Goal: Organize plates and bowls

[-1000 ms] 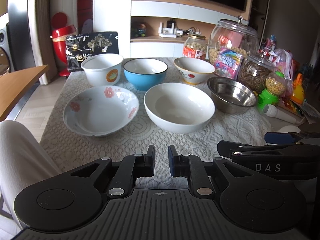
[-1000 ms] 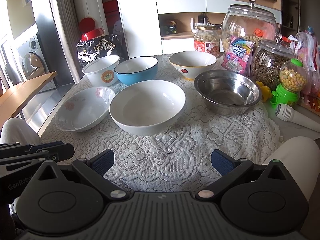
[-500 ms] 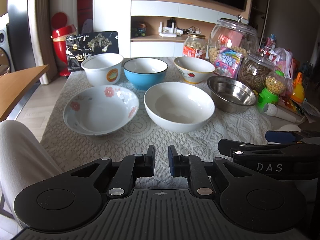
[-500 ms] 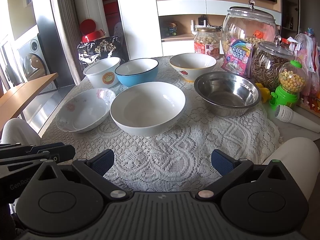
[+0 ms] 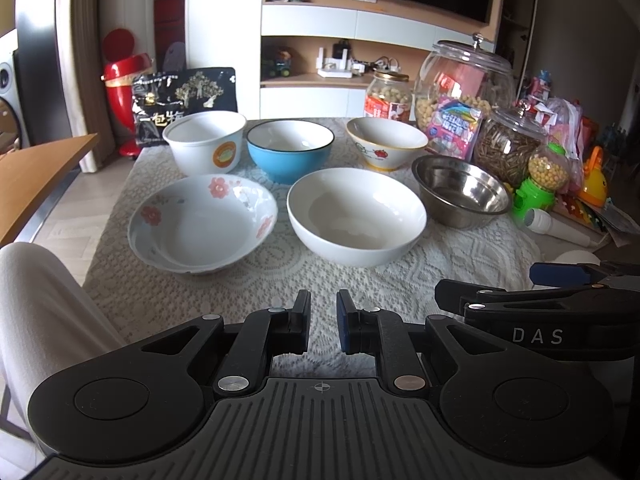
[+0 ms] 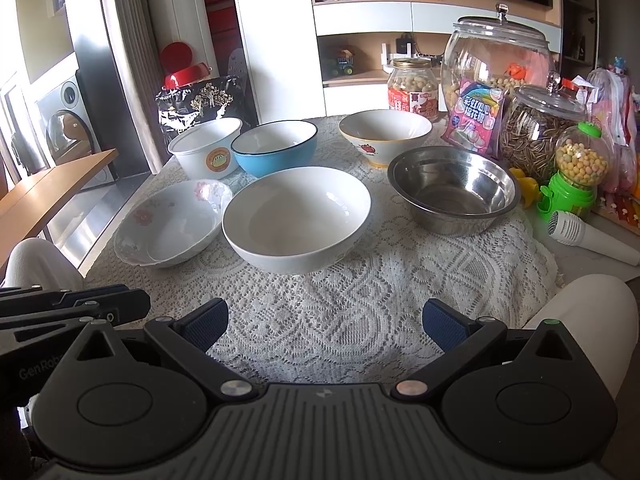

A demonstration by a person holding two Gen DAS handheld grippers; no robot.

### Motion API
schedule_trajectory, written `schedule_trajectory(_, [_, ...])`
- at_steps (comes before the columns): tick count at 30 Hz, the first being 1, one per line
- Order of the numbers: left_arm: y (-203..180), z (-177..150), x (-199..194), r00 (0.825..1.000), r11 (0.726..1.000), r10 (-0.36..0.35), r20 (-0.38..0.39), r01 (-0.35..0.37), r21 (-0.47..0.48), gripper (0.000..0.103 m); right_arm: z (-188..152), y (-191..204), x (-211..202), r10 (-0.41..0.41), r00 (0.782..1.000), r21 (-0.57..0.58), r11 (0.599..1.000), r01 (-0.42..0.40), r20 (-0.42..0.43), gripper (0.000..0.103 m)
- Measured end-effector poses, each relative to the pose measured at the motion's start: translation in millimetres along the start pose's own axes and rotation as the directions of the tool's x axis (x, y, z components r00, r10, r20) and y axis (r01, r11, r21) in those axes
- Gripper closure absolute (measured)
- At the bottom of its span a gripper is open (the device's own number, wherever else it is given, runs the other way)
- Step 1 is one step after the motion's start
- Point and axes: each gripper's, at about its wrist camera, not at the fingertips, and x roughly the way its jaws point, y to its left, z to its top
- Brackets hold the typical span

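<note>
My left gripper has its jaws clenched on nothing, my right gripper released. Bare lace lies between them and the white bowl; the floral bowl nears the counter's left edge.

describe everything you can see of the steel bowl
The steel bowl is a round, shiny metal bowl with a rolled rim and a flat bottom. It is empty and stands upright on the lace tablecloth, at the right end of the front row. It touches no other bowl. The snack jars crowd close behind it.
</note>
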Motion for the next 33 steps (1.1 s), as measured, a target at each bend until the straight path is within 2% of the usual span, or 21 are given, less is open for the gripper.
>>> schedule_trajectory(12, [1.4, 3.7, 1.9, 1.0, 1.0, -0.008, -0.01, 0.008, 0.0, 0.086, 0.3, -4.4, 4.3, 0.019, 1.0, 0.014, 1.0, -0.019, -0.001, 0.0])
schedule_trajectory(17, [7.1, 16.9, 23.1, 0.999, 0.998, -0.052, -0.012, 0.052, 0.031, 0.086, 8.1, -15.9, 28.9, 0.04, 0.999, 0.056, 0.998, -0.039, -0.019, 0.0])
schedule_trajectory(19, [13.3, 27.1, 36.4, 0.994, 0.995, -0.102, -0.026, 0.103, 0.018, 0.086, 13.3, -23.9, 41.8, 0.049, 0.998, 0.098, 0.994, -0.046, -0.029, 0.0])
schedule_trajectory(22, [29.2, 45.7, 61.8, 0.964, 0.964, -0.264, -0.023, 0.263, -0.023, 0.086, 21.5, -39.3, 64.9, 0.061, 0.997, 0.186, 0.981, -0.052, -0.043, 0.0])
schedule_trajectory(23, [37.2, 53.3, 74.2, 0.942, 0.942, -0.334, -0.031, 0.332, -0.059, 0.086, 24.0, -43.6, 73.1, 0.072, 0.996, 0.207, 0.976, -0.06, -0.052, 0.0])
schedule_trajectory(24, [43.9, 59.2, 84.5, 0.928, 0.926, -0.369, -0.043, 0.364, -0.102, 0.086, 26.3, -47.1, 81.4, 0.084, 0.994, 0.22, 0.973, -0.068, -0.063, 0.0])
schedule_trajectory(25, [48.9, 65.2, 95.6, 0.923, 0.919, -0.38, -0.055, 0.37, -0.138, 0.086, 27.7, -49.8, 88.8, 0.095, 0.993, 0.229, 0.971, -0.076, -0.073, 0.0])
schedule_trajectory(28, [58.5, 78.3, 119.4, 0.939, 0.933, -0.335, -0.074, 0.319, -0.169, 0.086, 28.9, -57.2, 108.8, 0.134, 0.987, 0.263, 0.959, -0.106, -0.09, 0.0])
schedule_trajectory(33, [86.0, 90.6, 135.0, 0.961, 0.943, -0.272, -0.039, 0.259, -0.21, 0.086, 25.5, -66.9, 133.2, 0.212, 0.968, 0.345, 0.926, -0.156, -0.133, 0.0])
